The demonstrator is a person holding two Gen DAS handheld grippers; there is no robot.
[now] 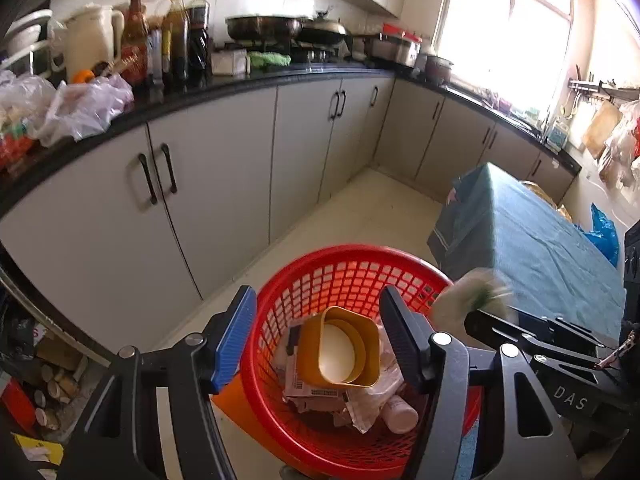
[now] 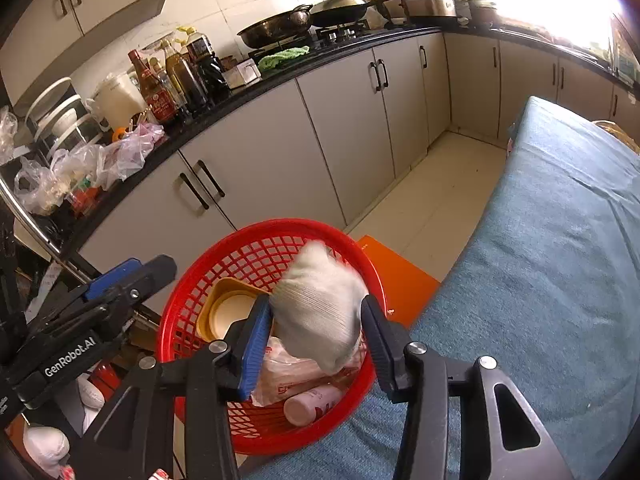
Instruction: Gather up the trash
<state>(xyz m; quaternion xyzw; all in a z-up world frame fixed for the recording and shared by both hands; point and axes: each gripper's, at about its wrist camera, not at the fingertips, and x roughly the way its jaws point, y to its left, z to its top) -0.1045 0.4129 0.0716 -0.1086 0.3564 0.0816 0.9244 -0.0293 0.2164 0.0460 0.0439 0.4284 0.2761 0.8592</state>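
Observation:
A red mesh basket (image 1: 352,268) (image 2: 256,248) stands beside the blue-covered table. It holds a yellow cup (image 1: 340,346) (image 2: 224,308), crumpled paper (image 1: 308,390), a plastic bag (image 2: 288,372) and a pink bottle (image 1: 400,414) (image 2: 312,402). My left gripper (image 1: 320,340) is open and empty over the basket. My right gripper (image 2: 316,332) has its jaws apart, with a blurred white knitted cloth (image 2: 320,312) between them above the basket; it shows blurred in the left wrist view (image 1: 472,292). Whether the pads still touch it is unclear.
The table with blue cloth (image 2: 560,280) (image 1: 540,240) is to the right. Grey kitchen cabinets (image 1: 220,168) under a black counter with bottles (image 1: 176,36), pans (image 2: 280,26) and plastic bags (image 1: 80,108) run along the left and back. An orange box (image 2: 400,280) lies by the basket.

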